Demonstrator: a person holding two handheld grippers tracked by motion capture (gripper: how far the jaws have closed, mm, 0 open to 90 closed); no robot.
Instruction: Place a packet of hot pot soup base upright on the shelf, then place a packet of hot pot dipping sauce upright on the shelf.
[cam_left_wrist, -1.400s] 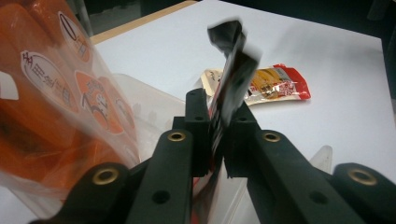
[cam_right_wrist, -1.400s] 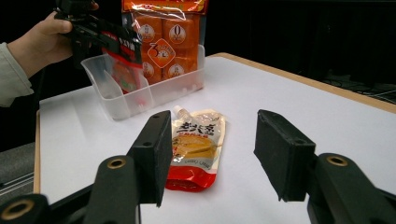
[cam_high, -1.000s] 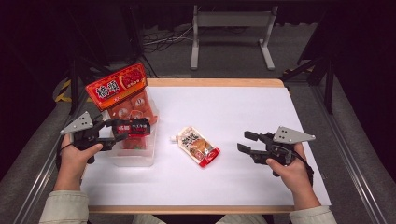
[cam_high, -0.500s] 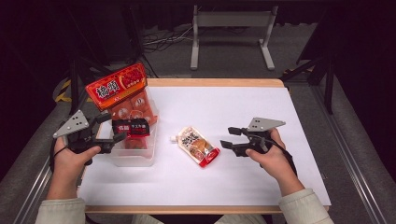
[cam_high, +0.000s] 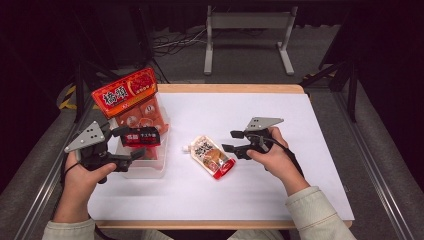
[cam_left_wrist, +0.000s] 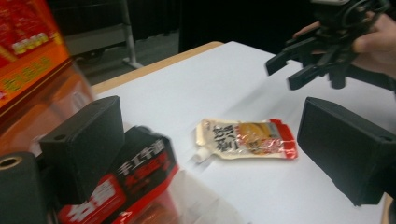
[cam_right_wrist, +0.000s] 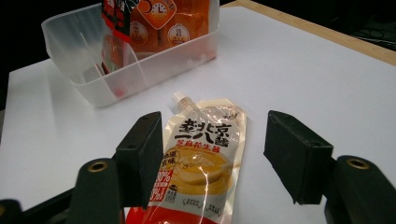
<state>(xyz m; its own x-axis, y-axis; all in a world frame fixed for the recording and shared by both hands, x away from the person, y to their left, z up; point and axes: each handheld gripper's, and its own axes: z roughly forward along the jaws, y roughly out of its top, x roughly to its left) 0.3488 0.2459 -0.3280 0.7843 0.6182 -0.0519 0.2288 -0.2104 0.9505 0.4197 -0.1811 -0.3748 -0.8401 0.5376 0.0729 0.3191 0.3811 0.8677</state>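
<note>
- Shifted since the earlier frames: right gripper (cam_high: 234, 141), carried from the right part of the white table sheet (cam_high: 280, 115) leftward, now just beside the flat spouted sauce pouch with a cream top and red bottom (cam_high: 212, 156).
- Raised and drawn back from the clear plastic bin (cam_high: 145, 170) over the same span: left gripper (cam_high: 131, 143), jaws having just been opening.
- Sauce pouch: lying flat on the white sheet near the table's middle, spout toward the bin, red end toward the person; untouched by either gripper.
- Right gripper, in its own view (cam_right_wrist: 215, 154): jaws spread wide, one on each side of the pouch (cam_right_wrist: 205, 154), pads not pressing on it; jaws have just been opening.
- Left gripper, in its own view (cam_left_wrist: 210, 149): jaws wide apart, nothing clamped; small black-and-red printed packet (cam_left_wrist: 135, 179) just beside the nearer jaw, contact not determinable.
- Same packet in the high view (cam_high: 141, 136): at the top of the bin, between the left jaws.
- Bin: standing at the left edge of the white sheet, holding orange printed packs (cam_right_wrist: 173, 23) upright.
- Large red-orange snack bag (cam_high: 125, 92): propped at the bin's far end, tilted, above the rim.
- Sheet: covering a wooden tabletop (cam_high: 230, 88).
</note>
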